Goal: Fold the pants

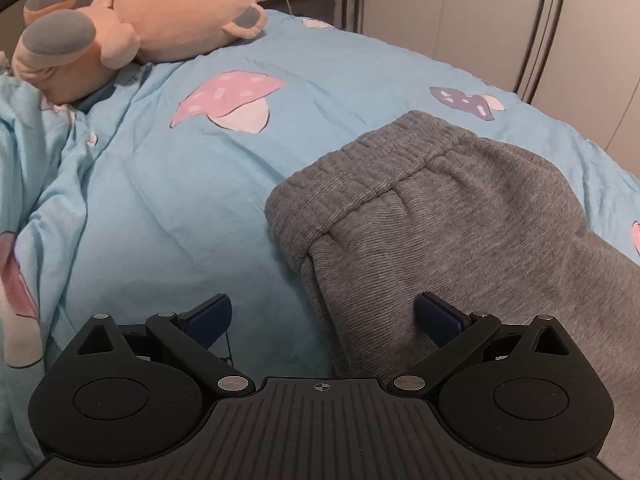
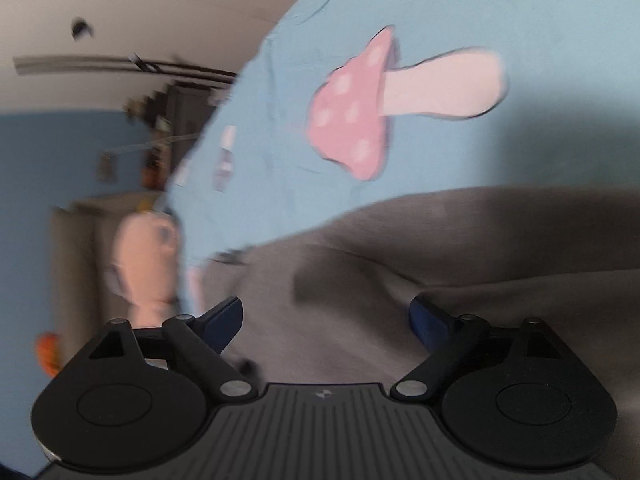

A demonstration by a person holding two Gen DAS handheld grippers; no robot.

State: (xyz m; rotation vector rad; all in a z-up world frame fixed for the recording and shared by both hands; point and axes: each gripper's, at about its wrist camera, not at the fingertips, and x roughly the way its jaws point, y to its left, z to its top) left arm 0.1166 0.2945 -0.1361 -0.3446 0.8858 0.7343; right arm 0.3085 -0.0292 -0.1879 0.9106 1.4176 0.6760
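Grey sweatpants [image 1: 432,216] lie on a light blue bedspread, the elastic waistband [image 1: 360,176] toward the middle of the bed. My left gripper [image 1: 324,320] is open and empty, its blue pads straddling the pants' near left edge just above the fabric. In the right wrist view, tilted and blurred, my right gripper [image 2: 326,320] is open and empty over the grey pants [image 2: 440,248].
The blue bedspread [image 1: 180,184] has mushroom prints [image 1: 228,100]. A pink plush toy [image 1: 132,24] lies at the bed's far left; it also shows in the right wrist view [image 2: 140,256]. Wardrobe doors [image 1: 580,40] stand behind the bed.
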